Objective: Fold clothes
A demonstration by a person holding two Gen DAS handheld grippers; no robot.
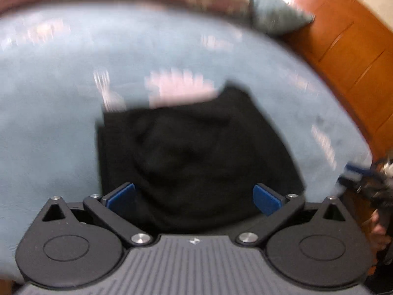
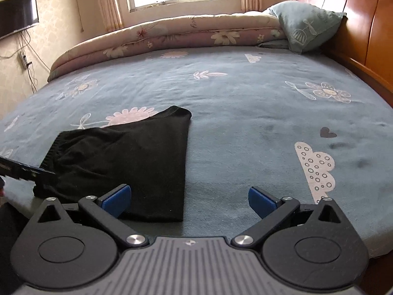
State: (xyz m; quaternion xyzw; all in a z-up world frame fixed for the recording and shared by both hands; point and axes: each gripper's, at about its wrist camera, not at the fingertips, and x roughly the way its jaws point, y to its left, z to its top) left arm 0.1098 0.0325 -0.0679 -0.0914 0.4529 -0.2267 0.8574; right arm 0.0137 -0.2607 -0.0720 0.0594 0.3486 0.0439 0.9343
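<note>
- A black garment [image 2: 127, 162], already folded into a compact shape, lies flat on a bed covered by a blue-grey sheet [image 2: 245, 103] printed with pale flowers, clouds and a small dark heart.
- The garment sits close to the near edge of the bed, toward the near left corner as the right wrist view shows it; its ribbed band faces the left edge and one pointed corner reaches toward the middle of the bed.
- The right hand-held gripper [image 2: 189, 200] hangs just above the near edge of the bed with its blue-padded fingers spread wide and nothing between them; its left finger is over the garment's near right corner, its right finger over bare sheet.
- The left hand-held gripper [image 1: 194, 196] is also spread wide and holds nothing; it looks down over the garment [image 1: 191, 157], which fills the space between its fingers. This view is heavily motion-blurred, so whether the fingers touch the cloth cannot be told.
- In the right wrist view, part of the left gripper shows at the left edge, beside the garment's ribbed band.
- A rolled floral quilt [image 2: 167, 34] runs along the far edge of the bed.
- A blue-grey pillow [image 2: 307, 27] leans against the wooden headboard [image 2: 356, 24] at the far right corner.
</note>
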